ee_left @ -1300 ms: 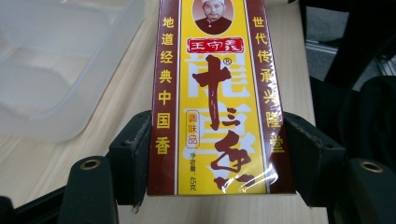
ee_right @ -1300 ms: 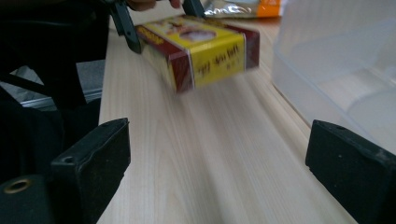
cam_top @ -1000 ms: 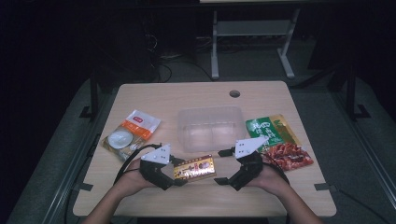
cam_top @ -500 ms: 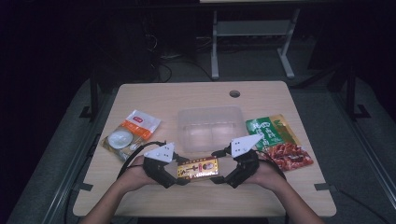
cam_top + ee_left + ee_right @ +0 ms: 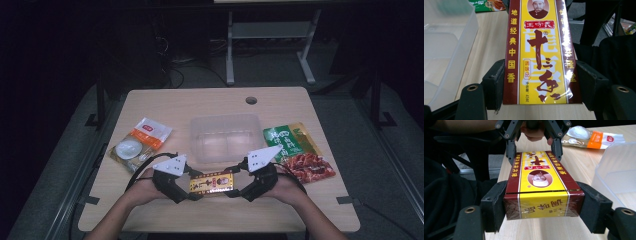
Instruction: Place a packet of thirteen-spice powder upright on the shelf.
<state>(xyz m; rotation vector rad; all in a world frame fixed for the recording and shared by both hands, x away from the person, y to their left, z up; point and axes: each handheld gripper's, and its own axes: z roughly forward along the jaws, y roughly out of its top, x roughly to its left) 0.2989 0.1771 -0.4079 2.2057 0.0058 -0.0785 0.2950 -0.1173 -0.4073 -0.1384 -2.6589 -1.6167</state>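
Observation:
A yellow and maroon spice box (image 5: 211,183) hangs lengthwise between my two grippers, just above the table's front edge. My left gripper (image 5: 192,187) is shut on its left end; in the left gripper view the pads (image 5: 495,83) press both long sides of the box (image 5: 539,45). My right gripper (image 5: 231,186) has just been closing its jaws with the box between them. In the right gripper view its pads (image 5: 495,203) now press the sides of the box (image 5: 540,170), and the left gripper (image 5: 534,147) grips the far end.
A clear plastic container (image 5: 225,137) stands at mid-table just behind the box. An orange and white packet (image 5: 140,142) lies to the left, a green and red packet (image 5: 297,152) to the right. A cable hole (image 5: 251,100) sits near the far edge.
The right gripper has moved left to the box's right end and closed on it. The left gripper and the box have stayed in place.

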